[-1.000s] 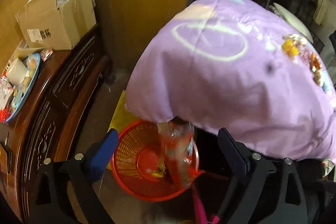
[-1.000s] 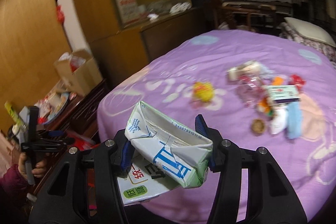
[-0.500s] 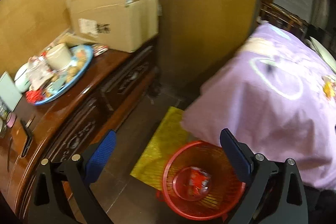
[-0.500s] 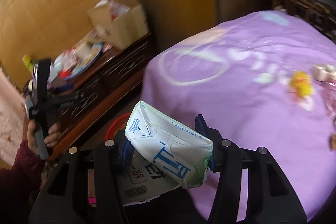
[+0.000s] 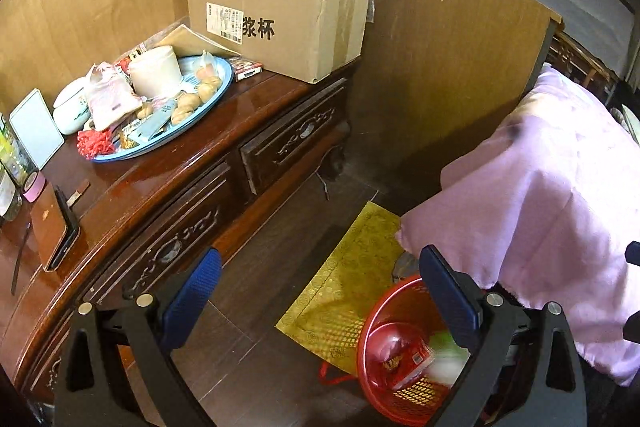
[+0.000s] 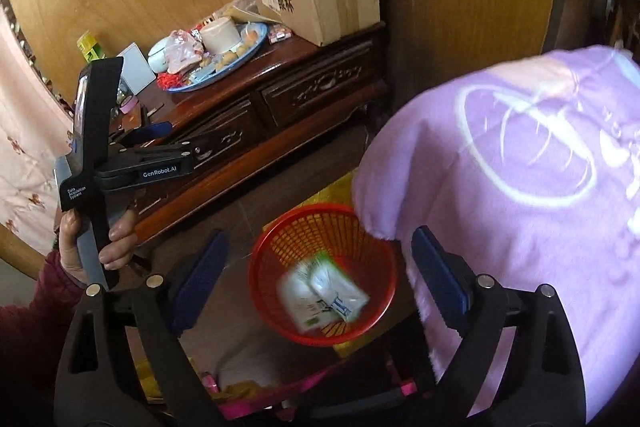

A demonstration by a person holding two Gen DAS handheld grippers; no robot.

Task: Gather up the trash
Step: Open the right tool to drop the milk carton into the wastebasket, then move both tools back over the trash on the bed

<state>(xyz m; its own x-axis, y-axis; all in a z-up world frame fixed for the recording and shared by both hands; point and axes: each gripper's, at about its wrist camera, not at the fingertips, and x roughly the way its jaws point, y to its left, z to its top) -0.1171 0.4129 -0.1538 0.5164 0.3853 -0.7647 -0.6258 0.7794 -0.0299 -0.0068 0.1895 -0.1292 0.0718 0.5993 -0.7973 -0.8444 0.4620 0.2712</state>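
A red mesh basket (image 6: 324, 271) stands on the floor beside the purple-covered bed. A crumpled white carton (image 6: 324, 293) with blue and green print is dropping into it, blurred. My right gripper (image 6: 320, 273) hangs above the basket, its jaws opening, nothing between its pads. In the left wrist view the same basket (image 5: 400, 351) holds a red wrapper (image 5: 404, 359), and the carton (image 5: 446, 359) shows as a white-green blur. My left gripper (image 5: 320, 299) stands open and empty over the floor left of the basket. The left gripper's body (image 6: 116, 167), in a hand, shows in the right wrist view.
A dark wooden dresser (image 5: 160, 195) carries a blue tray (image 5: 168, 135) of clutter and a cardboard box (image 5: 280, 11). A yellow mat (image 5: 344, 291) lies on the floor by the basket. The purple bedspread (image 6: 540, 187) overhangs the basket's right side. A wooden panel (image 5: 440, 67) stands behind.
My right gripper swung from over the bed to above the basket, opened and let go of the carton, which now falls into the basket. My left gripper swung left, away from the basket.
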